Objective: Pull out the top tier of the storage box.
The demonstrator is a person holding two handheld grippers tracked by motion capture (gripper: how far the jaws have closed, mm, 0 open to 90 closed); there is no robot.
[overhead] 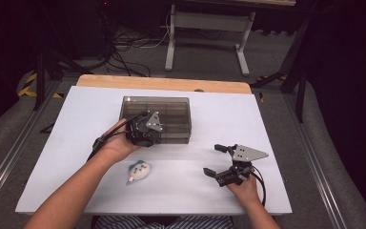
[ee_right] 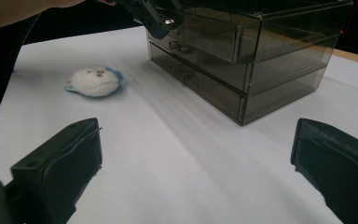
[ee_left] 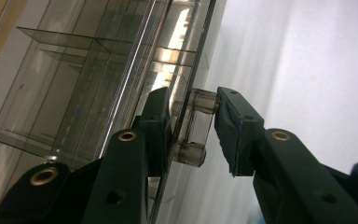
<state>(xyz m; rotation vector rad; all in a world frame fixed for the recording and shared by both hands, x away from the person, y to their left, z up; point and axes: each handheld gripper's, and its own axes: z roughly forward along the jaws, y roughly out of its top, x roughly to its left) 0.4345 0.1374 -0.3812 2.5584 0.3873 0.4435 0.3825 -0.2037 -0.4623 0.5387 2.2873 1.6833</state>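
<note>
The left gripper [ee_left: 193, 126] has its jaws around the clear handle [ee_left: 196, 126] of a drawer at the front of the smoky drawer box [overhead: 156, 112]; whether the pads press it is unclear. Near the box's front right, the right gripper [overhead: 216, 160] is open. A plush toy [overhead: 138, 171] lies before the box.

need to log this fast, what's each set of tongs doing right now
Left tongs: around the drawer handle of the clear drawer box; pads not clearly pressing yet.
Right tongs: open, empty, over the table.
</note>
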